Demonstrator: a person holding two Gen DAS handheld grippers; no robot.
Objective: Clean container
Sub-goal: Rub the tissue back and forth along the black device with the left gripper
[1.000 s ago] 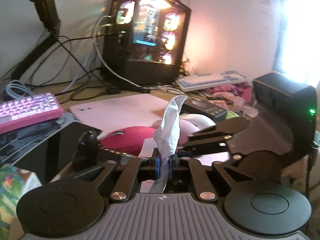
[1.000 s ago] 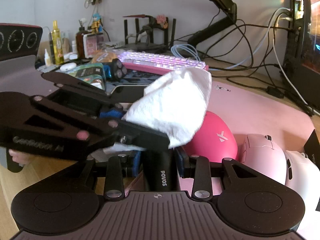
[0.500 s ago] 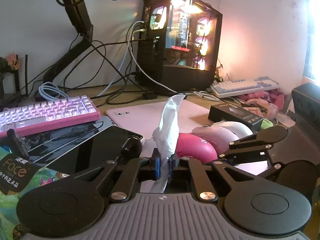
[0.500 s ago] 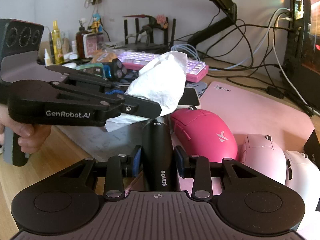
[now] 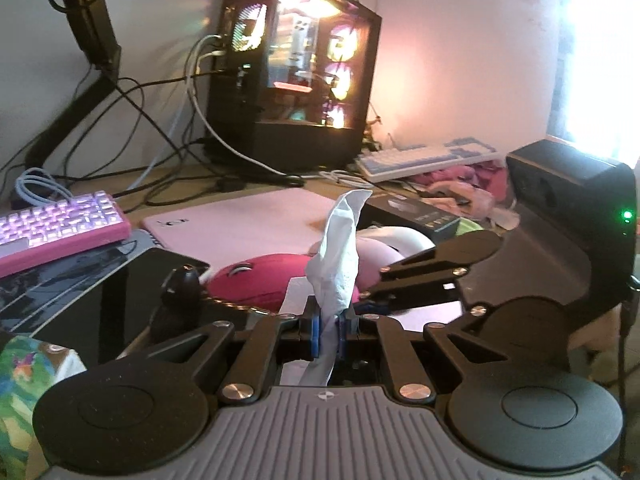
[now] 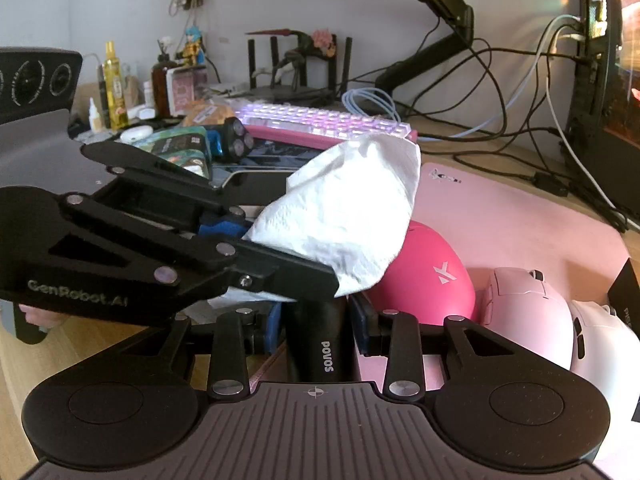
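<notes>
Pinching a white tissue [image 5: 334, 256] between the pressed-together blue pads of the left gripper [image 5: 328, 326], the sheet standing upright toward 12 o'clock. Clamping a black POVOS container [image 6: 318, 340] in the right gripper [image 6: 318, 330], tissue draping over its top, magenta mouse [image 6: 428, 276] lying at 2 o'clock.
</notes>
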